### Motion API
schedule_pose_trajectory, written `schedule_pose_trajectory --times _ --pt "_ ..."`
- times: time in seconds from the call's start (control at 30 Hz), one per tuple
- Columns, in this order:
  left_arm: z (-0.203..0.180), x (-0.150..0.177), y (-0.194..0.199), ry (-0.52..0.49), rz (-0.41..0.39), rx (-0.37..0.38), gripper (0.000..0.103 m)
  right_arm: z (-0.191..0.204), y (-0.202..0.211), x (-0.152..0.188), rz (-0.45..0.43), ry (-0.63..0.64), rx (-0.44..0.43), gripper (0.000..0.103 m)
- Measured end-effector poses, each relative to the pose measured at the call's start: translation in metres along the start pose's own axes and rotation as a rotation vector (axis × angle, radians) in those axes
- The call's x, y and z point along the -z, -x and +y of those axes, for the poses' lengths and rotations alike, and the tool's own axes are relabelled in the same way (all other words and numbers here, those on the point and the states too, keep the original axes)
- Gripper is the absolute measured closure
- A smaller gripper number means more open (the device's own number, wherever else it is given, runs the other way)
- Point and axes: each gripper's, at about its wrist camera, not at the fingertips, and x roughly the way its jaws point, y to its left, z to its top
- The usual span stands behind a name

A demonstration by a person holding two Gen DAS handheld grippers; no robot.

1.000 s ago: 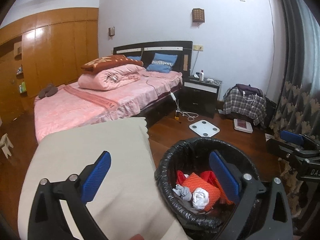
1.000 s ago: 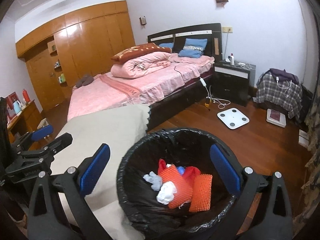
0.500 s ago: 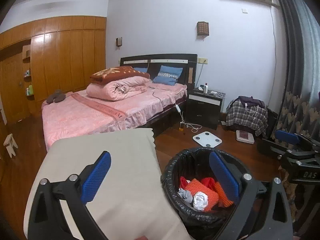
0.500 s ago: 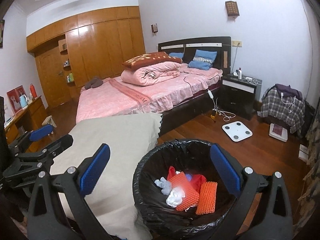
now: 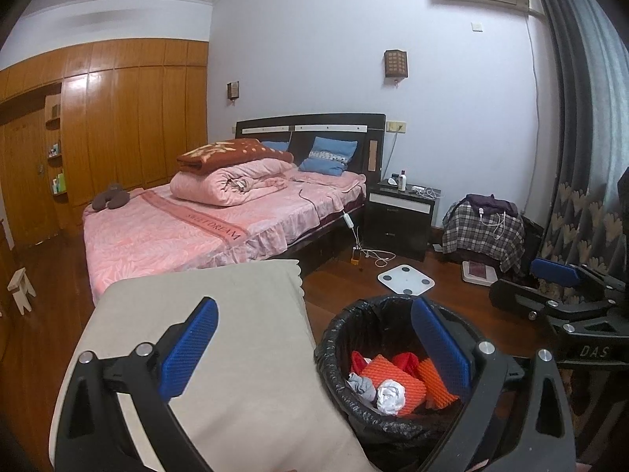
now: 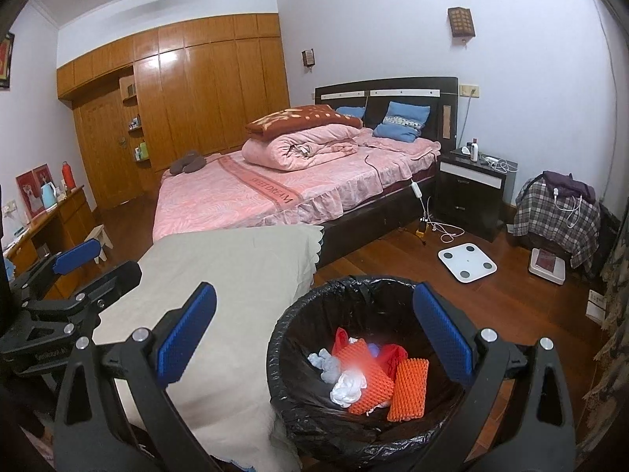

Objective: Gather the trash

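A round bin lined with a black bag (image 5: pixel 334 338) (image 6: pixel 283 334) stands on the wooden floor beside a table under a beige cloth (image 5: pixel 243 314) (image 6: pixel 243 271). Inside lie orange foam nets (image 5: pixel 397 381) (image 6: pixel 409 389), red wrapping, a crumpled white tissue (image 5: pixel 389 393) (image 6: pixel 348 387) and a grey scrap. My left gripper (image 5: pixel 314 346) is open and empty, raised above the cloth edge and the bin. My right gripper (image 6: pixel 314 338) is open and empty above the bin. Each gripper appears at the edge of the other's view.
A pink bed (image 6: pixel 283 196) with folded quilts fills the middle of the room. A black nightstand (image 6: pixel 471 192), cables, a white scale (image 6: pixel 468 261) and a plaid-covered seat (image 6: pixel 558 212) stand beyond the bin. Wooden wardrobes (image 5: pixel 118 129) line the left wall, curtains (image 5: pixel 582 157) the right.
Both grippers have risen and tilted up, so the bin and the cloth sit lower and smaller in view. The trash in the bin has not moved.
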Motion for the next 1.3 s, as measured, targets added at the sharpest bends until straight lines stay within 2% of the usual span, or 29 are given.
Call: schedule_pose_trajectory --times 1.3 --pt "0.0009 -0.0027 0.0027 -0.008 -0.002 -0.002 0.006 0.0006 0.0006 0.0003 0.0 0.0 -0.001 0.006"
